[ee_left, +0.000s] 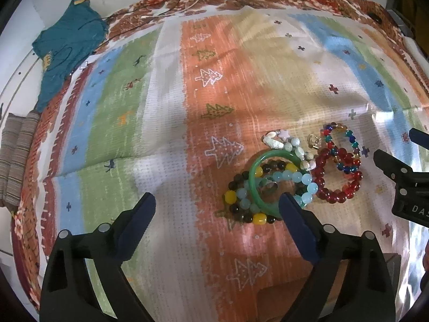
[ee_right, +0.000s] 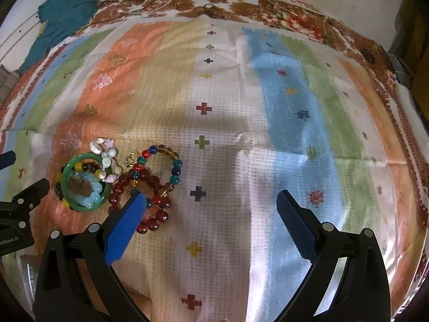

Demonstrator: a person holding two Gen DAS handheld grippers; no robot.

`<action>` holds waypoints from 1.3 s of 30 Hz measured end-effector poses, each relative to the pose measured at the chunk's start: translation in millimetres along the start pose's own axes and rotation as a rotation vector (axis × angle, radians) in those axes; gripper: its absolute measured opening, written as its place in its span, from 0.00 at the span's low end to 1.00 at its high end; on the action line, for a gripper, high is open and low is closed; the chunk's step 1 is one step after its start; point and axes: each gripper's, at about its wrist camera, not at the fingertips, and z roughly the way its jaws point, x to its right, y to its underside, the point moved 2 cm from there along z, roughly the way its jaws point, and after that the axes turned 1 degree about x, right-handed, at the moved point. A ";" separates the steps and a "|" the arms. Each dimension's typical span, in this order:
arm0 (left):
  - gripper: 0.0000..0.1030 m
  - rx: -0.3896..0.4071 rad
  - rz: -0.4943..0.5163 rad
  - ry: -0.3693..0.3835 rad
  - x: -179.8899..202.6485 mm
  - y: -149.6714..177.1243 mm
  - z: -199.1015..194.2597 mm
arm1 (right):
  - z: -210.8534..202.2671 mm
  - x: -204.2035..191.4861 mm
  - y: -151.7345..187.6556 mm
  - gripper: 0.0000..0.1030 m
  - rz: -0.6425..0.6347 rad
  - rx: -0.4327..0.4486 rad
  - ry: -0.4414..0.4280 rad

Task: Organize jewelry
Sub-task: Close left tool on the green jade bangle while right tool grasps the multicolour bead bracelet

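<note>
A pile of jewelry lies on the striped cloth point(ee_left: 171, 123). It holds a green bangle point(ee_left: 253, 185), a light-blue bead bracelet point(ee_left: 304, 185), a black-and-yellow bead bracelet point(ee_left: 242, 209), a red bead bracelet point(ee_left: 336, 187), a multicolour bead bracelet point(ee_left: 346, 139), a white shell bracelet point(ee_left: 284, 145) and a small gold charm point(ee_left: 313, 139). My left gripper point(ee_left: 218, 204) is open and empty, its right finger over the bangle's near edge. My right gripper point(ee_right: 210, 201) is open and empty; its left finger overlaps the red bracelet point(ee_right: 154, 214). The bangle point(ee_right: 80, 206) lies left of it.
A teal cloth point(ee_left: 67, 51) lies at the far left corner. A striped folded cushion point(ee_left: 16, 161) sits at the left edge. Thin cords point(ee_left: 187, 2) run along the far border. The striped cloth point(ee_right: 281, 123) stretches right of the pile.
</note>
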 end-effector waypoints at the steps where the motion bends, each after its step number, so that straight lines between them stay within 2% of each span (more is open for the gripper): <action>1: 0.84 -0.002 0.005 0.001 1.4 -1.0 1.7 | 2.6 0.0 -1.1 0.96 0.003 -0.003 -0.003; 3: 0.82 -0.004 0.011 0.002 3.0 -2.6 3.9 | 6.2 0.8 -3.3 0.96 0.013 -0.008 -0.012; 5: 0.75 -0.007 0.023 0.009 6.5 -4.0 6.7 | 9.3 0.4 -4.8 0.96 0.020 -0.014 -0.017; 7: 0.72 -0.013 0.036 0.017 10.0 -4.7 9.5 | 12.7 -1.9 -6.3 0.95 0.021 -0.023 -0.018; 9: 0.68 -0.016 0.045 0.017 12.9 -5.3 12.1 | 15.8 -4.6 -8.6 0.83 0.021 -0.030 -0.024; 13: 0.56 -0.029 0.048 0.030 15.3 -6.1 16.7 | 20.4 -8.0 -11.6 0.79 0.029 -0.041 -0.042; 17: 0.41 -0.050 0.041 0.038 15.3 -5.1 23.3 | 28.1 -13.5 -12.6 0.62 0.031 -0.068 -0.068; 22: 0.37 -0.061 0.046 0.046 17.6 -4.3 29.6 | 35.4 -15.3 -10.5 0.40 0.038 -0.094 -0.090; 24: 0.34 -0.068 0.052 0.051 20.3 -4.6 32.7 | 37.1 -16.3 -10.9 0.27 0.041 -0.098 -0.105; 27: 0.24 -0.077 0.056 0.069 22.9 -4.5 37.4 | 40.6 -19.2 -9.1 0.15 0.039 -0.112 -0.133; 29: 0.10 -0.081 0.053 0.087 24.2 -4.0 38.4 | 42.6 -20.6 -7.4 0.12 0.028 -0.117 -0.137; 39: 0.07 -0.041 0.033 0.095 24.6 -6.6 19.1 | 25.4 -16.7 -7.2 0.10 0.023 -0.083 -0.159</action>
